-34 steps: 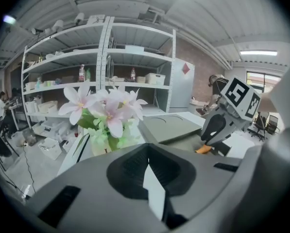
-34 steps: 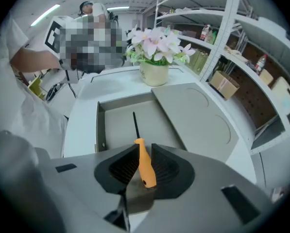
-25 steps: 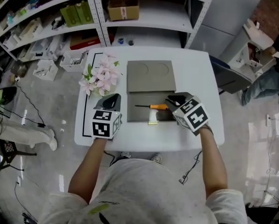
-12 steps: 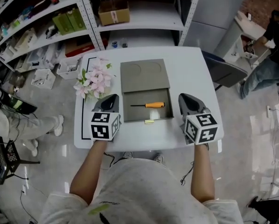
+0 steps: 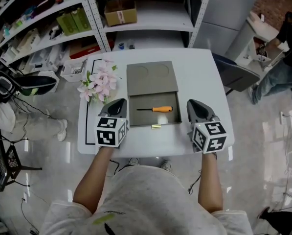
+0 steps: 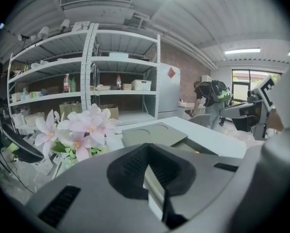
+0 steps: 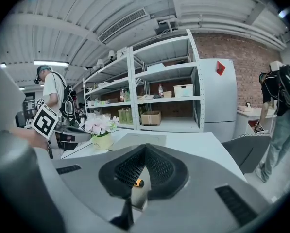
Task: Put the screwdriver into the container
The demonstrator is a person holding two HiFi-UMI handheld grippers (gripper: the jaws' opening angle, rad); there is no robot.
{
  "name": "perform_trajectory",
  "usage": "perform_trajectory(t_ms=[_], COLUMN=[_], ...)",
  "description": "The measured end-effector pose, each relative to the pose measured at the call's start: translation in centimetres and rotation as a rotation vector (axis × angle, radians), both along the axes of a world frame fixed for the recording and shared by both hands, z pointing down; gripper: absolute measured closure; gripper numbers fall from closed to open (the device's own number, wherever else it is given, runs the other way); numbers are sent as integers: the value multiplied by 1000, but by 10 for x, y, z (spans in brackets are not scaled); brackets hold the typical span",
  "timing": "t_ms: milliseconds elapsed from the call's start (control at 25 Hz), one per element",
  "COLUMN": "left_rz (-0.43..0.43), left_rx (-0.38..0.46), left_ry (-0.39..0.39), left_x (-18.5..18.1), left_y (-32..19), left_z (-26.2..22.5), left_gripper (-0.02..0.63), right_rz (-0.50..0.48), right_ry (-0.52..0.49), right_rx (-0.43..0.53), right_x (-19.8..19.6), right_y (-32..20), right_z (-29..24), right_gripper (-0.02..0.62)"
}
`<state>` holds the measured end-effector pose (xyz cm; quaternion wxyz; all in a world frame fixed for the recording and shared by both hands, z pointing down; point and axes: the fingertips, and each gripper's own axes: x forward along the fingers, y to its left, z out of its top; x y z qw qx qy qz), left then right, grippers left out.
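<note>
The screwdriver (image 5: 155, 109), black shaft and orange handle, lies flat inside the tray of the grey container (image 5: 136, 119), whose lid (image 5: 151, 77) is folded open behind it. My left gripper (image 5: 117, 104) rests on the white table just left of the tray, shut and empty. My right gripper (image 5: 194, 105) sits to the right of the tray, apart from the screwdriver, also shut and empty. In the right gripper view the orange handle (image 7: 138, 183) shows just past the shut tips (image 7: 145, 150). The left gripper view shows the lid (image 6: 152, 134) beyond its shut tips (image 6: 146, 149).
A pot of pink flowers (image 5: 101, 82) stands at the table's left, just beyond my left gripper. Metal shelves (image 5: 136, 13) with boxes run behind the table. A grey chair (image 5: 236, 77) and a person (image 5: 287, 48) are to the right.
One second ago my right gripper was over the tray at the screwdriver's handle; it has let go and drawn back to the right. The screwdriver stays in the tray. The left gripper has hardly moved.
</note>
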<state>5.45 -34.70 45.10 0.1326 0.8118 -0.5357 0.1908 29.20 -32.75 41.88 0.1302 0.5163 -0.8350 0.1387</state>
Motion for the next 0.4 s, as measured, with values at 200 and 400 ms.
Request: perform_trajectory(t_ms=[200, 400], left_rz=[-2, 0], left_rx=[-5, -11], left_ry=[4, 9], left_x=[0, 1], left_y=[0, 0], left_z=[2, 2], left_gripper=[603, 603], right_rz=[-8, -12], right_ry=[1, 0], right_rx=[-6, -16], right_x=[-3, -5], right_y=[1, 3], right_z=[3, 5], right_gripper=[592, 592])
